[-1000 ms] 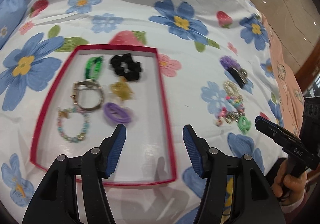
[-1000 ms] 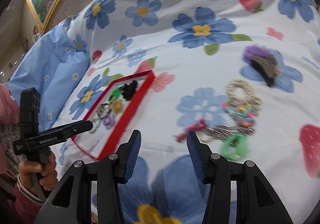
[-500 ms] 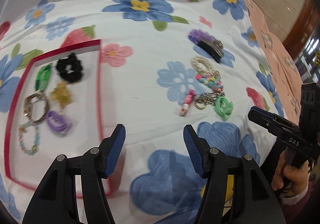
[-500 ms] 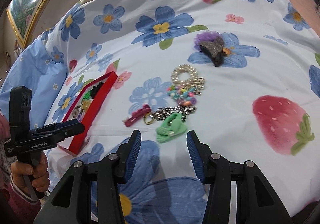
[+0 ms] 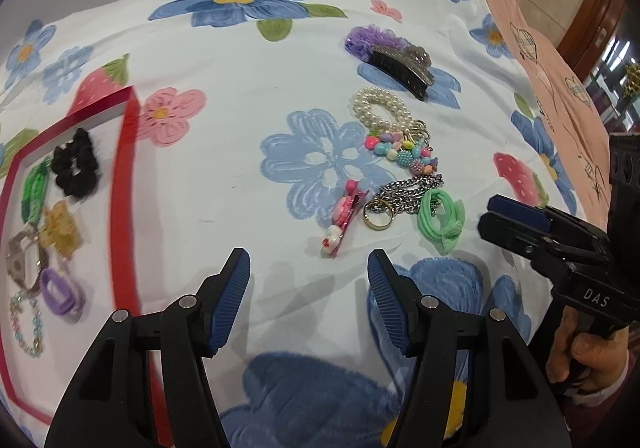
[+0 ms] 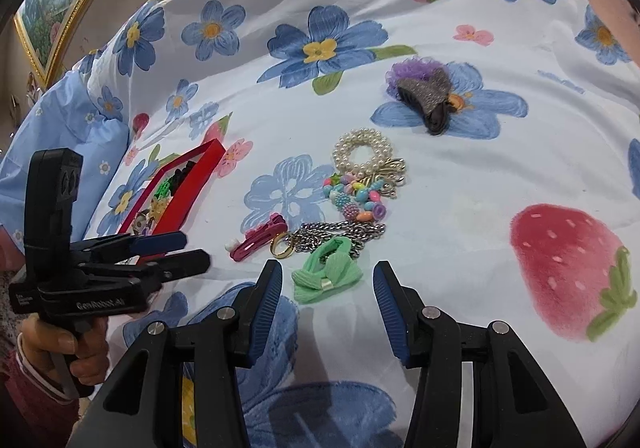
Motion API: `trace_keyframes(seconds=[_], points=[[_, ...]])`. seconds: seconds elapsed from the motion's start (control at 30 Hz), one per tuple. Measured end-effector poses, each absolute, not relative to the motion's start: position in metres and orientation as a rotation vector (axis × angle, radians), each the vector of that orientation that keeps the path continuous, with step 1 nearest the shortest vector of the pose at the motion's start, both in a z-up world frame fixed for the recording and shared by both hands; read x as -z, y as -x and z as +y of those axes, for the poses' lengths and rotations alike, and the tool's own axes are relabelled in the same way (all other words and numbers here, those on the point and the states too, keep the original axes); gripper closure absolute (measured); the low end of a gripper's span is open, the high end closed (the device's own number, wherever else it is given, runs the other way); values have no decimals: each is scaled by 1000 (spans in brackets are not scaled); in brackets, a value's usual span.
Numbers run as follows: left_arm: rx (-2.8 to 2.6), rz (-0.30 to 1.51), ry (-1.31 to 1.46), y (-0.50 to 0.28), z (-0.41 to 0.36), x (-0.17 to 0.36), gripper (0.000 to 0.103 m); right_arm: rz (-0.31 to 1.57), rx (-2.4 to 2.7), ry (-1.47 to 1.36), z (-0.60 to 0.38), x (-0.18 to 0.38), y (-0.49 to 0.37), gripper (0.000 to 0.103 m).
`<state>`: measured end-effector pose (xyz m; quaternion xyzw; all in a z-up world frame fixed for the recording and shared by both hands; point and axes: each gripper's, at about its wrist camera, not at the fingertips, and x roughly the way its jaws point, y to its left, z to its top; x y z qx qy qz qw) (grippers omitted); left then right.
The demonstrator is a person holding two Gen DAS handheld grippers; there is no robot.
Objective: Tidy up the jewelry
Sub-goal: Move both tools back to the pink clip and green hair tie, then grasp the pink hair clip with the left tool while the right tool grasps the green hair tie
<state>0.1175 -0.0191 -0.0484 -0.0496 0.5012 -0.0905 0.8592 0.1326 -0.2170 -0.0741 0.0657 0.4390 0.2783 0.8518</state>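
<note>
- A bed covered with a white sheet printed with blue flowers and red strawberries (image 5: 248, 95) carries everything here; there is no worktop.
- A shallow red-rimmed tray with a white floor (image 5: 124, 183) lies at the left of the left wrist view. It holds pieces that appear already sorted: a black fabric scrunchie (image 5: 76, 167), a green hair clip (image 5: 34, 191), a yellow translucent claw clip (image 5: 60, 232), a purple clip (image 5: 60, 292) and a pastel beaded bracelet (image 5: 24, 328).
- Well apart from the tray, a loose cluster waits on the sheet: a white pearl bracelet (image 6: 362, 151), a string of multicoloured beads (image 6: 356, 197), a silver chain (image 6: 340, 234), a gold ring (image 6: 282, 248), a pink hair clip (image 6: 258, 238) and a mint-green bow hair tie (image 6: 326, 276).
- Farther back, a dark glittery claw clip (image 6: 430, 99) rests against a purple ruffled scrunchie (image 6: 408, 69).
- The left gripper (image 5: 308, 280) hangs above the sheet, its blue-padded jaws apart and empty, aimed toward the pink hair clip.
- The right gripper (image 6: 328, 296) is also parted and empty, its jaws standing either side of the mint-green bow hair tie without touching it, which suggests that piece is the next pick.
- A hand (image 6: 60, 352) holds the left gripper's handle at the lower left of the right wrist view.
- Judging by the split, the task seems roughly half done.
</note>
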Motion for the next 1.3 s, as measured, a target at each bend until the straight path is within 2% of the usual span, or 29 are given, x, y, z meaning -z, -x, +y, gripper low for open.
trace_keyframes(seconds=[0.23, 0.27, 0.3, 0.37, 0.43, 0.47, 0.5, 0.53, 0.57, 1.3], points=[[219, 1064, 70, -134, -29, 61, 43, 969, -604, -115, -203, 87, -143, 57], [222, 1064, 69, -135, -30, 61, 47, 976, -604, -110, -201, 89, -143, 65], [230, 1062, 68, -137, -31, 62, 51, 984, -603, -104, -200, 92, -144, 68], [245, 1071, 65, -140, -33, 66, 75, 989, -596, -100, -200, 95, -145, 72], [266, 1079, 64, -141, -36, 70, 91, 986, -595, -100, -200, 96, -145, 75], [269, 1080, 61, -141, -37, 71, 94, 985, -595, -100, -200, 96, -145, 77], [272, 1078, 56, -140, -38, 72, 94, 983, -594, -100, -201, 95, -144, 79], [277, 1074, 54, -139, -38, 73, 94, 980, -592, -100, -201, 95, -144, 89], [281, 1071, 60, -138, -38, 72, 94, 977, -586, -99, -202, 94, -144, 93], [215, 956, 215, -75, 17, 31, 94, 915, -701, -99, -170, 64, -120, 94]])
